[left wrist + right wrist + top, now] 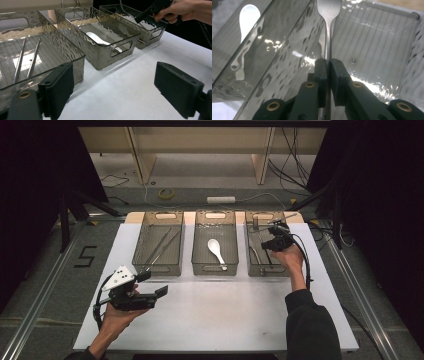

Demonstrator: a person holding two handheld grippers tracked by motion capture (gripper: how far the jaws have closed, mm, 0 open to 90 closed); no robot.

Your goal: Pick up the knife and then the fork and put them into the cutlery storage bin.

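Metal fork is sitting pinched in my right claw inside the right bin; white spoon is lying in the middle bin; my left claw is gaping.

My matt black pads pinched a polished metal fork; the smoky plastic bin looked glossy and rippled.

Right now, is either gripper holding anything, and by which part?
The right gripper is shut on a metal utensil, gripping its handle, over the right bin. The left gripper is open and holds nothing.
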